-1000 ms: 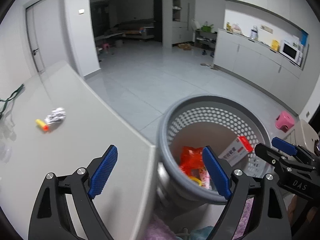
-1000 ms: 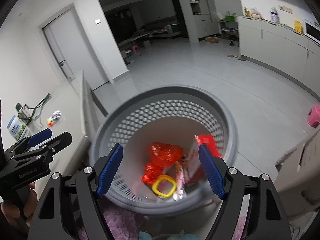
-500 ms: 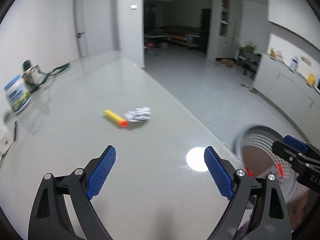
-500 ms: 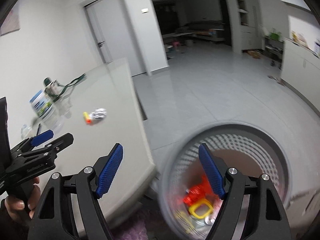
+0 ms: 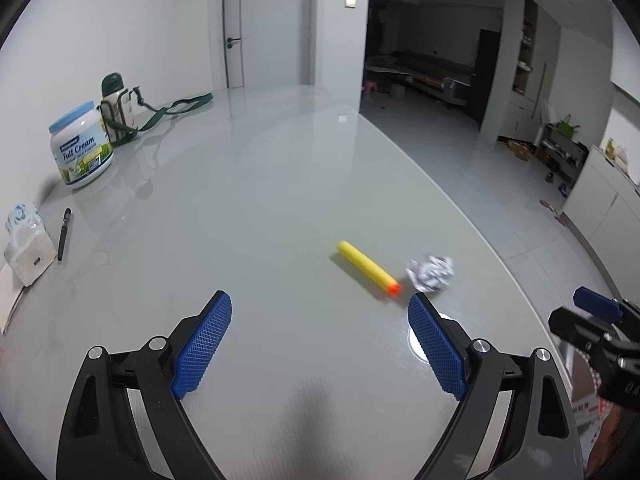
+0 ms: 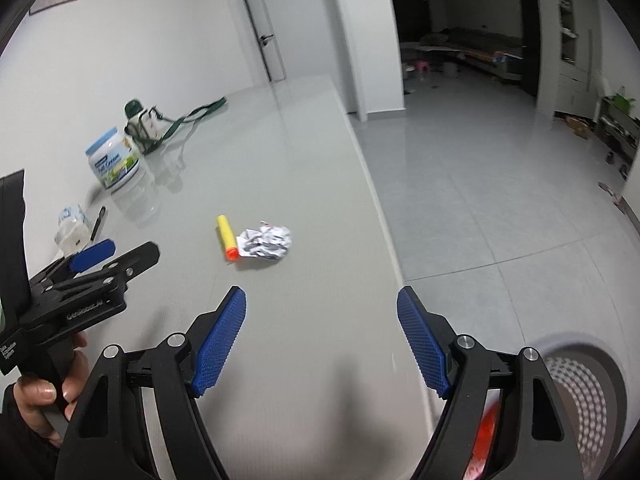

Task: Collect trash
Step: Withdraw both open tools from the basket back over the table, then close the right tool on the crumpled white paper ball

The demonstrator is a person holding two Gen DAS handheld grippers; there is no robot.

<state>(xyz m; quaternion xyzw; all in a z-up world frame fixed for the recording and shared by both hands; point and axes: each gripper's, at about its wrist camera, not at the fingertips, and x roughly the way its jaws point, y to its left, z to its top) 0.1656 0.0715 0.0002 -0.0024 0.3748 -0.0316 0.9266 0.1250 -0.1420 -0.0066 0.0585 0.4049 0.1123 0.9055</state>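
A second ago both my tongs hung over the perforated trash basket [image 6: 592, 392]; since then I have swung them left over the grey table [image 5: 256, 208], and the basket has slid to the lower right corner of the right wrist view, with something orange-red showing inside it.

My left gripper [image 5: 319, 340] is spread wide and holds nothing. My right gripper [image 6: 321, 340] is spread just as wide and is empty too.

Two pieces of trash lie on the table near its right edge: a yellow foam dart [image 5: 368, 267] with an orange tip and a crumpled paper ball [image 5: 431, 272], the tip almost touching the paper.

From my left tongs the dart lies at about one o'clock, just ahead of the right pad, and its long axis runs from ten o'clock down to four o'clock, orange end nearer me. From my right tongs the dart [image 6: 227, 237] and the paper ball [image 6: 265, 243] lie farther off, at about eleven o'clock, and there the dart runs nearly straight away from me.

I judge the left tongs nearer both pieces. To take the dart across its width I would need to shift right and turn the wrist so the pads straddle the shaft rather than its ends.

The milk powder jar [image 5: 81, 147], flask [image 5: 116, 110], pen [image 5: 64, 234] and tissue pack [image 5: 27, 248] at the left are no trash.
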